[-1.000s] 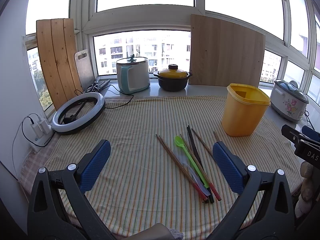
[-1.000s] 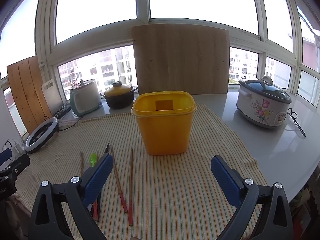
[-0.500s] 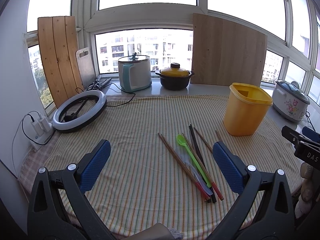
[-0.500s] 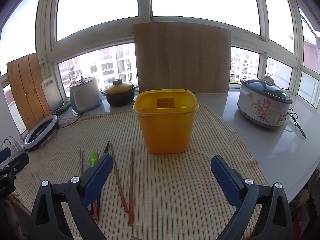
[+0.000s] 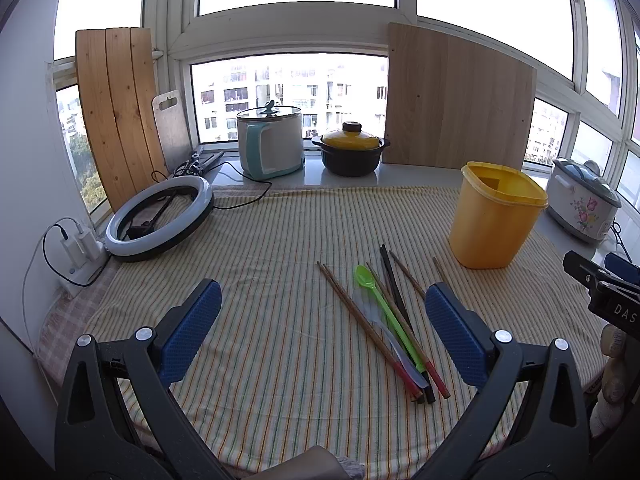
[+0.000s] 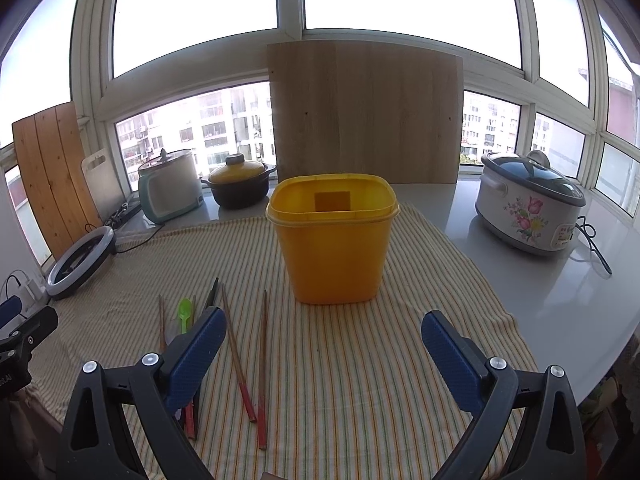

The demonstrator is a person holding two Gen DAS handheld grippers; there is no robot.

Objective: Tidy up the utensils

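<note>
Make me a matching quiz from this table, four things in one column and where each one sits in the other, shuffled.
1. spoon
2. yellow bin
3. ring light
4. floral cooker

a. bare counter, right of the cloth
b. left edge, by the charger
c. lying among the chopsticks
d. upright on the striped cloth

Pairs: 1-c, 2-d, 3-b, 4-a

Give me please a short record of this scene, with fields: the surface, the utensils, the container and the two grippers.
surface: striped cloth on a table
utensils: chopsticks and green spoon, loose on the cloth
container: yellow bin, upright, open, nothing visible inside
left gripper: open, holds nothing, above the cloth
right gripper: open, holds nothing, facing the bin
done: no utensil in the bin yet
</note>
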